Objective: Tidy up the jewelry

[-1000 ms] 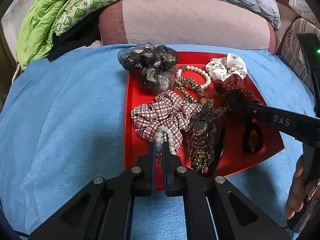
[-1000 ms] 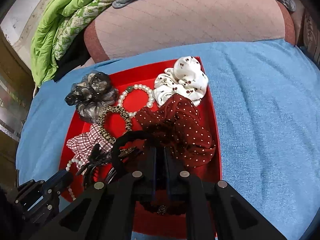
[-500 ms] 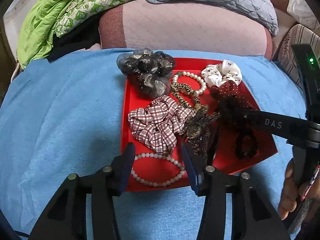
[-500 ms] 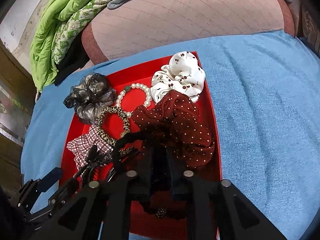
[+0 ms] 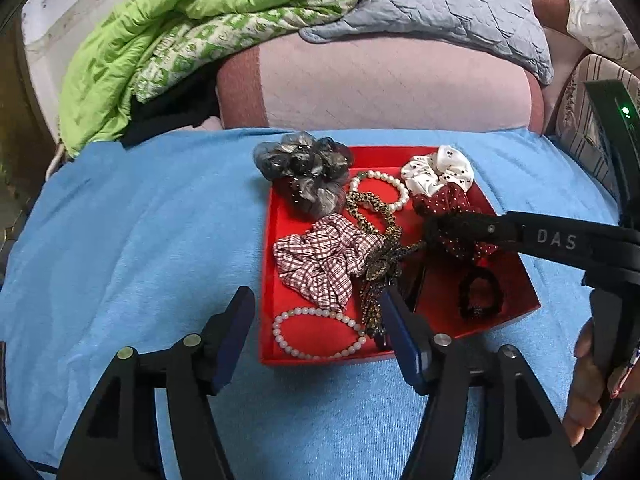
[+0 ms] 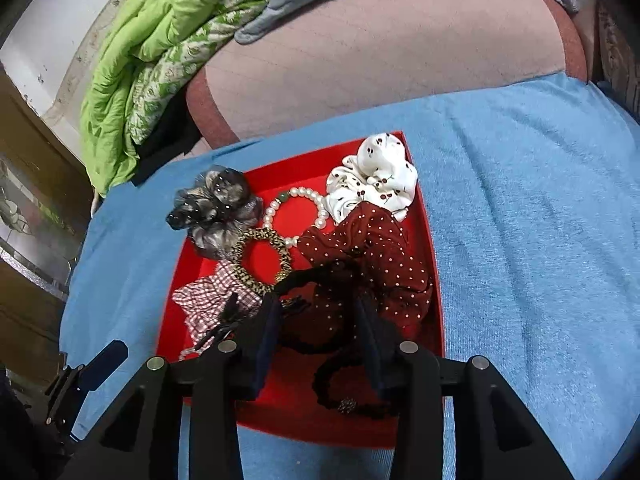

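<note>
We are looking down at a red tray that sits on a blue cloth spread over the bed. Everything to be sorted lies inside it.

At the far left corner is a grey gauzy scrunchie, puffy and sheer with darker folds. Beside it lies a white pearl bracelet with one greenish bead, and at the far right corner a white scrunchie printed with small cherries. Just in front of that one is a dark red scrunchie with white dots, crumpled. A leopard-print hair tie forms an open ring near the middle, touching the pearl bracelet. A red-and-white checked scrunchie lies on the left side, and by the near edge a bracelet of pale beads lies flat in a loose oval. A brownish beaded hair clip runs down the middle. A black lace hair tie lies near the right front.

Our left gripper hovers over the near edge, its fingers opening, and nothing is gripped; the pale bead bracelet lies below the gap. Our right gripper is over the black lace tie and the dotted scrunchie, its fingers opening too, with the black tie between them but not pinched.
</note>
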